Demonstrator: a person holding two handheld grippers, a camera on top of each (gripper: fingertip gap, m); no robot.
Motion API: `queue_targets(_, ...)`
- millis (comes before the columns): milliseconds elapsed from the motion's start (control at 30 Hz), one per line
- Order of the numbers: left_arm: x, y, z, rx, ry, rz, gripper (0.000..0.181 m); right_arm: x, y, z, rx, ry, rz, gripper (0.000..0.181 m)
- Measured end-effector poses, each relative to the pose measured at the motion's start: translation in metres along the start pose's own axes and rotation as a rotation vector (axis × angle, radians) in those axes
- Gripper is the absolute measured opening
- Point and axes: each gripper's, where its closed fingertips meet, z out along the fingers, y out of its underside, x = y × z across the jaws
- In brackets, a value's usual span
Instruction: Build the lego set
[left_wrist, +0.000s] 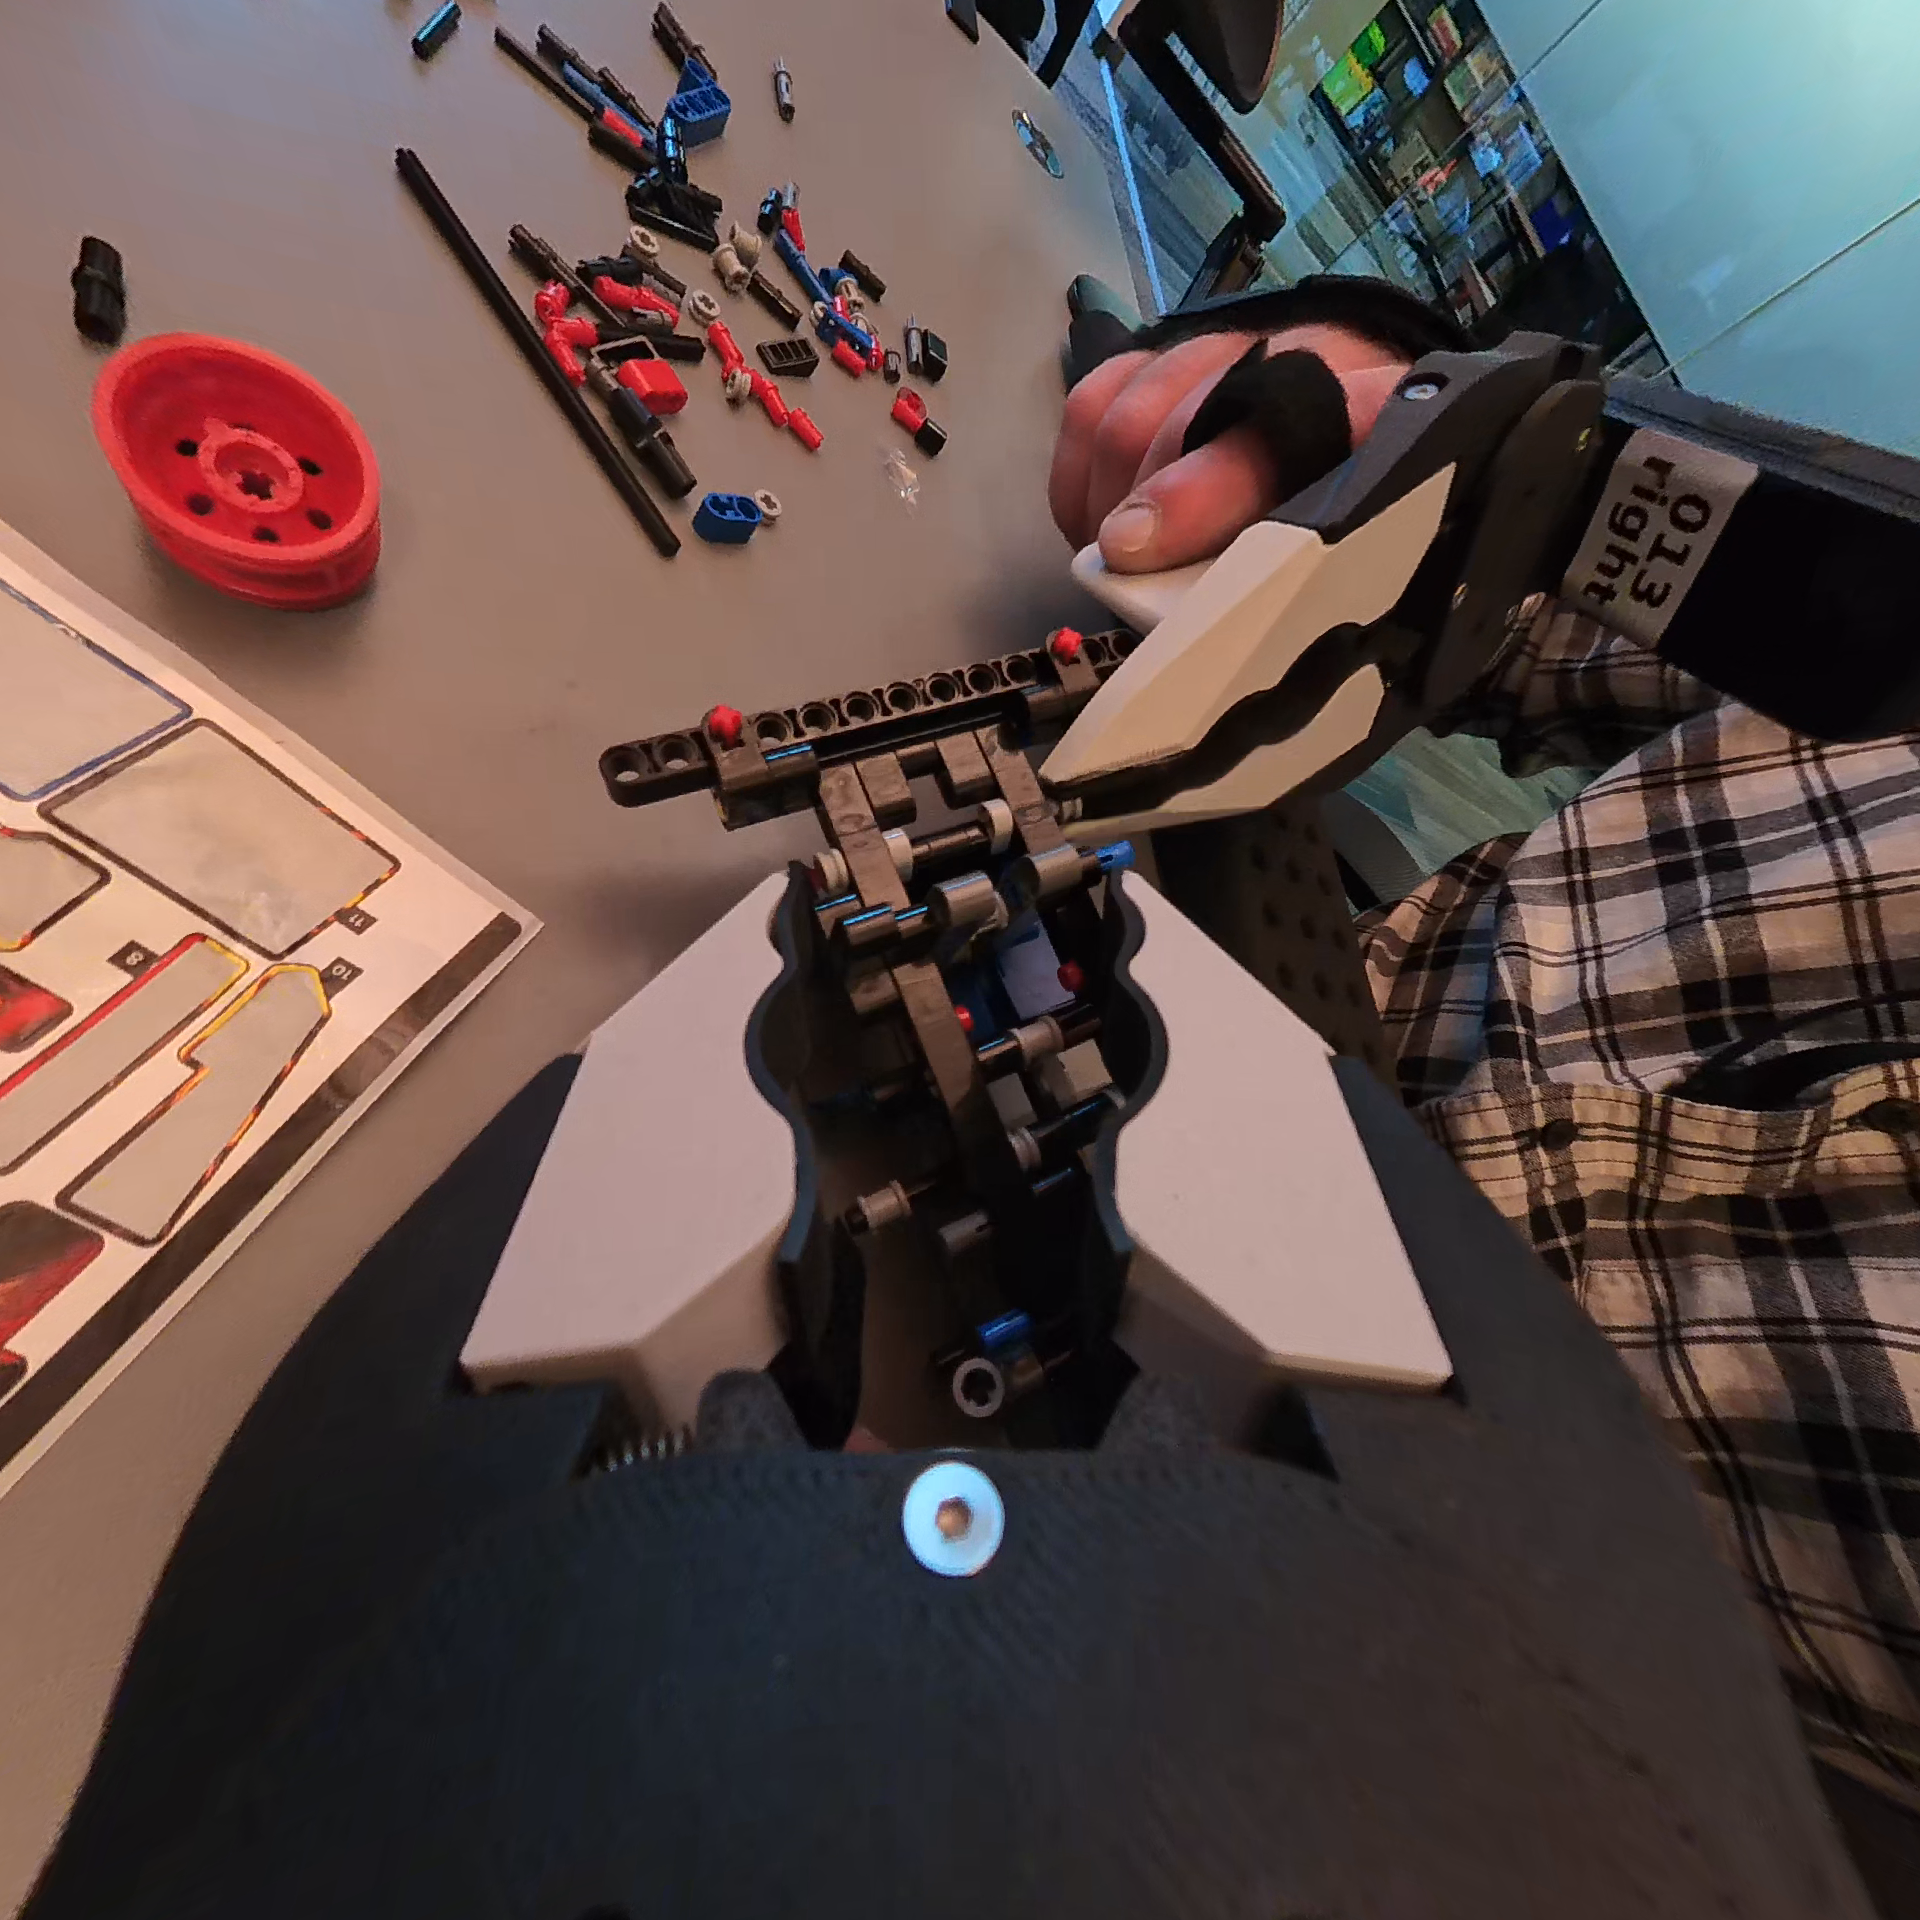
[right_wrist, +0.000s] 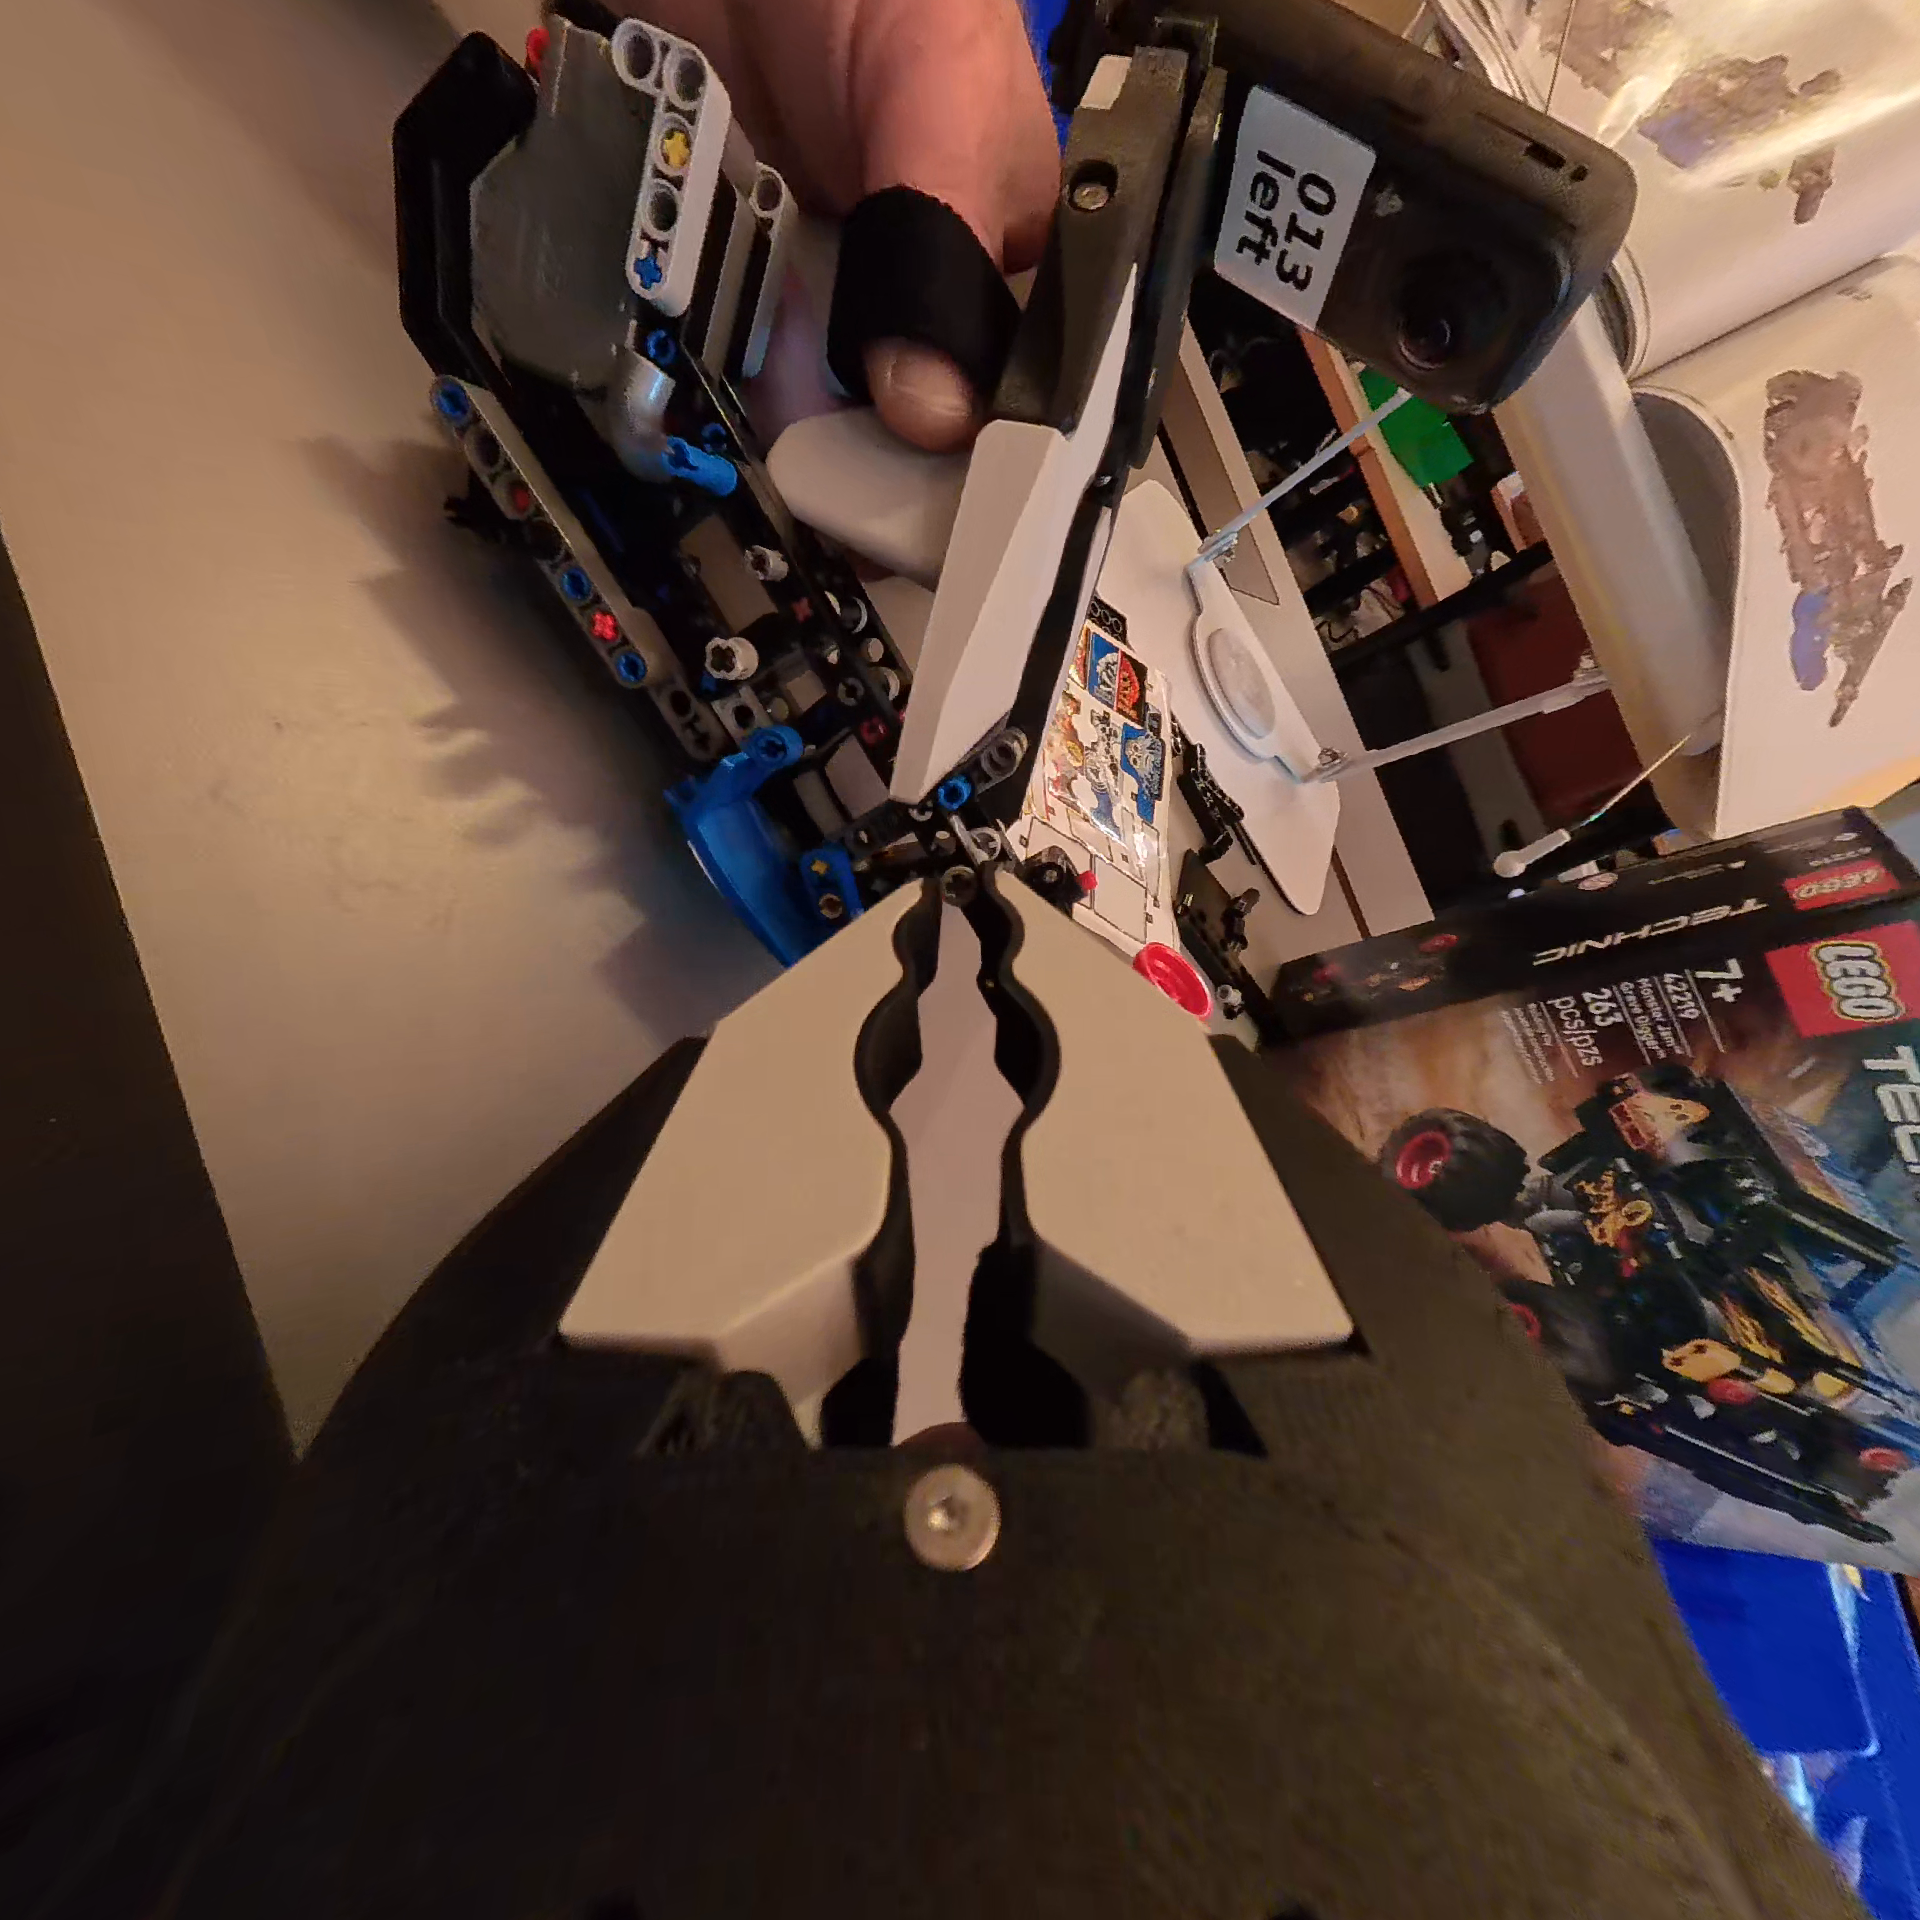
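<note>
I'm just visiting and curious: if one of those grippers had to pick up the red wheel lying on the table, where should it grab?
Probably across the rim of the red wheel, coming from above. It lies almost flat, hub side up and slightly tilted, so opposite rim edges are exposed, with bare table around for fingers.

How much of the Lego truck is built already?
The dark frame is put together, with a long holed beam across its end. The left tool grips it while the right tool pinches a spot by the beam. Left to add: the red wheel and the scattered small pieces.
</note>
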Motion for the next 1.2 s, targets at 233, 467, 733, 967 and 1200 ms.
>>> queue_targets(233, 0.0000, -0.0002, 0.0001, 0.007, 0.004, -0.007, 0.054, 0.0007, 0.0017, 0.0000, -0.008, 0.026, -0.029, 0.006)
queue_targets(467, -0.0006, -0.0009, 0.0000, 0.024, -0.005, -0.016, 0.054, 0.0024, 0.0025, 0.0008, -0.022, 0.046, 0.022, 0.005)
queue_targets(733, -0.0013, -0.0012, -0.0004, 0.030, -0.005, -0.018, 0.054, 0.0039, 0.0031, 0.0022, -0.017, 0.055, -0.078, 0.005)
queue_targets(967, -0.0017, -0.0014, -0.0008, 0.027, -0.006, -0.010, 0.053, 0.0047, 0.0028, 0.0037, 0.013, 0.052, -0.304, 0.005)
queue_targets(1200, -0.0031, -0.0020, -0.0006, 0.022, -0.015, -0.004, 0.054, 0.0058, 0.0043, 0.0060, 0.056, -0.023, -0.262, 0.005)
